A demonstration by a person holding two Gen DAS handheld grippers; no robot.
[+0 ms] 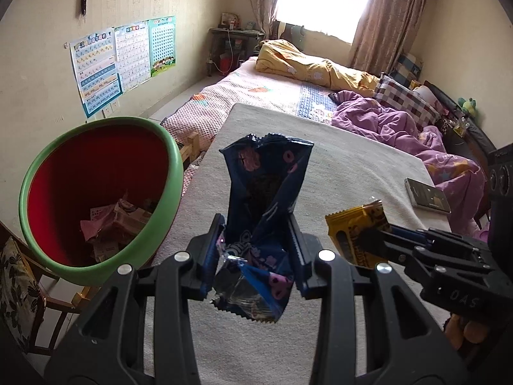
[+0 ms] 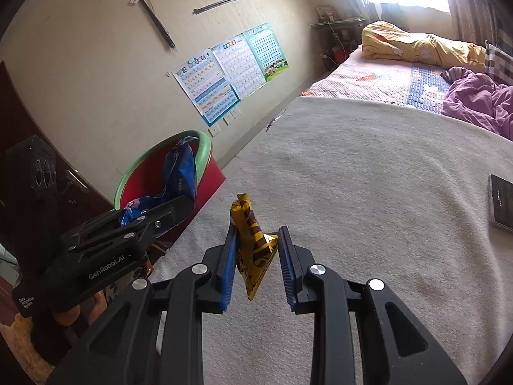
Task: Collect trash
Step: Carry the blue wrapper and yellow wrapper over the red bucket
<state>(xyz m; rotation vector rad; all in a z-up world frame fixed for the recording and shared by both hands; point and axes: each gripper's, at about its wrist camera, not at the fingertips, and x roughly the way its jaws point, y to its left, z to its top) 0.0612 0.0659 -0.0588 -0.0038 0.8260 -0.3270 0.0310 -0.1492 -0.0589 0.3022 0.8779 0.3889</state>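
The left gripper is clamped on a blue snack bag and the right gripper on a yellow wrapper, so either light piece may slip beside the red bin left of the fingers.

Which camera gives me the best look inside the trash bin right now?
The left wrist view: the bin tilts its open mouth toward the camera, showing crumpled paper trash at the bottom. In the right wrist view, the left gripper and its blue wrapper cover most of the opening.
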